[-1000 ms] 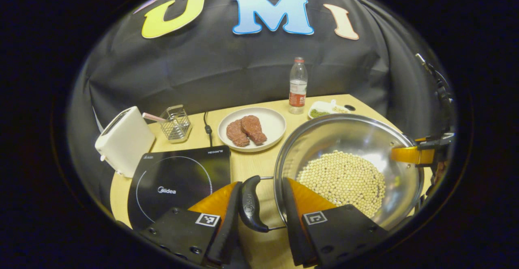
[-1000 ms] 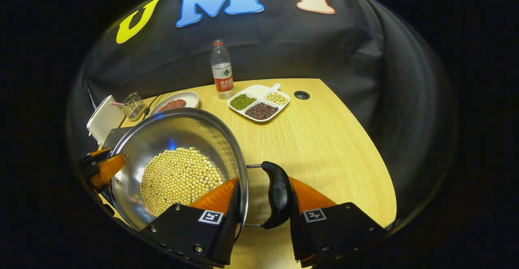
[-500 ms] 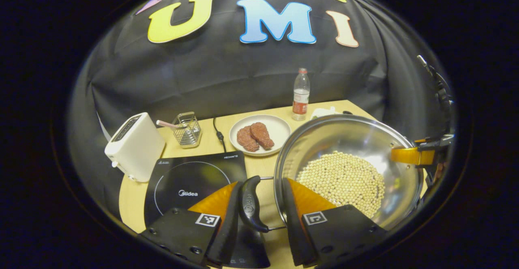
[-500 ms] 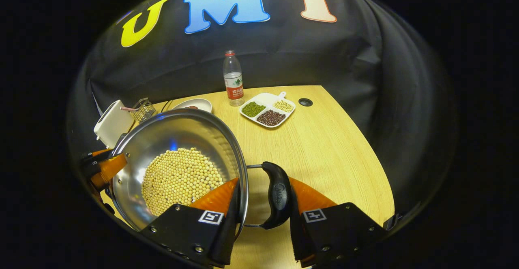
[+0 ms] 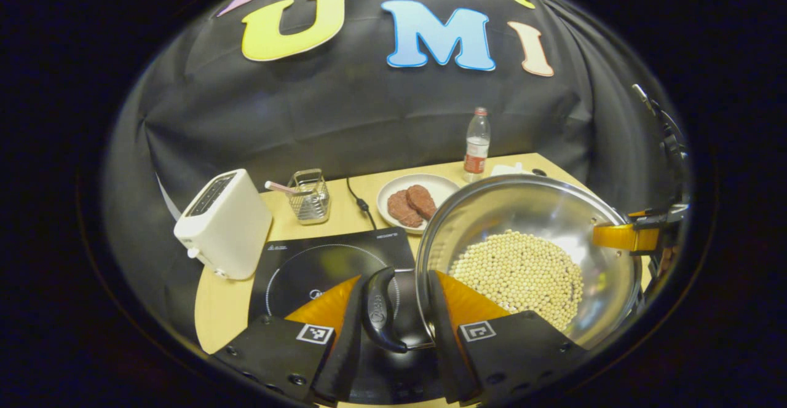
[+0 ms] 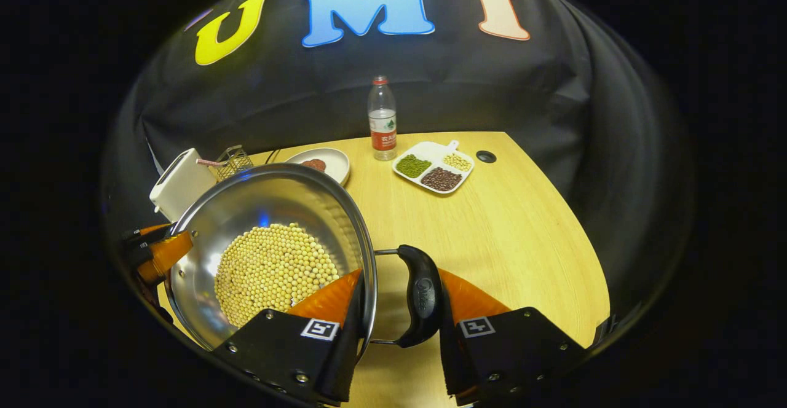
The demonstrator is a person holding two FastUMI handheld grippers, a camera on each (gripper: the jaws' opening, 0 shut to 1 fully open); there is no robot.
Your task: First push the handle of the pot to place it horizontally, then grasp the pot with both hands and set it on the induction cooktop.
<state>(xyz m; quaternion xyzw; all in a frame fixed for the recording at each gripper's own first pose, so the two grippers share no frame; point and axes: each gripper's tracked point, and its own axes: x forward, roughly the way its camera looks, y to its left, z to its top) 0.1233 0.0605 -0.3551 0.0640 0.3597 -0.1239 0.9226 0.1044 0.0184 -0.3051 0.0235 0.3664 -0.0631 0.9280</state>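
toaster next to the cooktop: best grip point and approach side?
Grip the white toaster across its two broad flat sides, coming from above. It stands upright and narrow, slots on top, so the fingers would probably span the thin dimension. Its end with the lever faces the induction cooktop, so avoid that face.

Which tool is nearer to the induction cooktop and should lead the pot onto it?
The left tool. It grips the pot by the handle on the side facing the induction cooktop, whose black glass already lies beneath it. The right tool holds the far side, over bare table.
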